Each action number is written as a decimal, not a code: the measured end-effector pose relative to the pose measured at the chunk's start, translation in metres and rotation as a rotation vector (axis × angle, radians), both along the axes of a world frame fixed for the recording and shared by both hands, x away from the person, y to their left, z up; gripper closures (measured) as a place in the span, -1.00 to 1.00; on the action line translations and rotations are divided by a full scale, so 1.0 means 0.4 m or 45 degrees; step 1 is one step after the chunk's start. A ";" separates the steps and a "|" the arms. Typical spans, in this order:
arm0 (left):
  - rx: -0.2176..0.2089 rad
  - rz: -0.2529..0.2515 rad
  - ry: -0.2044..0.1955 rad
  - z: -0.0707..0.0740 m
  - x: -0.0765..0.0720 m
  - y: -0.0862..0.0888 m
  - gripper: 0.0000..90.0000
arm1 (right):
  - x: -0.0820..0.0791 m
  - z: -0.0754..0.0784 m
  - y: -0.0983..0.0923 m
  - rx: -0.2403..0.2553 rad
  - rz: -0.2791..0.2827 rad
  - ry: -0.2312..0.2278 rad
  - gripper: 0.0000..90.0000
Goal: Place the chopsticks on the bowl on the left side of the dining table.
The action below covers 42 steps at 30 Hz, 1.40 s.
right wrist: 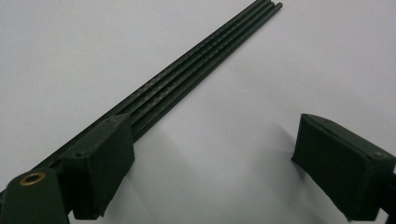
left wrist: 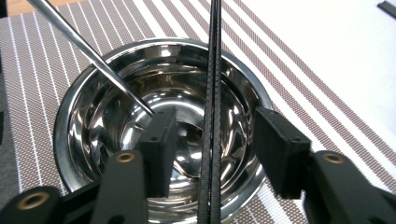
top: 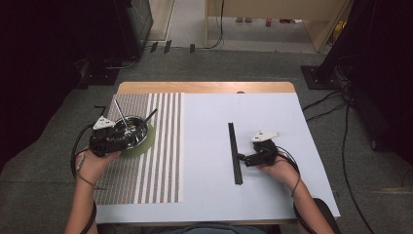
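We look down from high up at the whole table; two close cameras ride the grippers (one sees the bowl too)

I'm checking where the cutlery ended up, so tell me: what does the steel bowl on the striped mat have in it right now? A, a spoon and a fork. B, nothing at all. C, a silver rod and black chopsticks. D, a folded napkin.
C: the left gripper view shows a silver rod and a pair of black chopsticks leaning in the steel bowl.
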<state>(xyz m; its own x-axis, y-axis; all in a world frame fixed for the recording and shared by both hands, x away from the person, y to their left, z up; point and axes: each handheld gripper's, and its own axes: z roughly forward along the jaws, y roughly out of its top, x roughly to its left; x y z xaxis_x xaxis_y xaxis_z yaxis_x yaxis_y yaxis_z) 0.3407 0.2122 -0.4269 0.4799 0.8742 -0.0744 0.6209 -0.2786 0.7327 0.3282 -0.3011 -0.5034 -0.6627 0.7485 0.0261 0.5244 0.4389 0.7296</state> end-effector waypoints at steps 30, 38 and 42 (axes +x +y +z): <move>0.061 0.107 -0.123 -0.008 -0.105 0.014 -0.38 | 0.000 0.000 0.000 -0.001 0.000 0.000 -0.74; 0.051 0.139 -0.120 -0.018 -0.120 0.036 -0.38 | 0.000 0.000 0.000 0.000 0.000 0.000 -0.74; 0.061 0.145 -0.117 -0.029 -0.128 0.048 -0.38 | 0.000 0.000 0.000 0.001 -0.001 0.001 -0.74</move>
<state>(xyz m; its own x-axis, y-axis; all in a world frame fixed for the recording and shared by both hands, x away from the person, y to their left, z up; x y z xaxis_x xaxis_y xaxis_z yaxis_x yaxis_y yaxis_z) 0.2894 0.2312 -0.4385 0.3806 0.9247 0.0086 0.5815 -0.2466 0.7753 0.3281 -0.3011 -0.5034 -0.6622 0.7488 0.0267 0.5250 0.4383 0.7295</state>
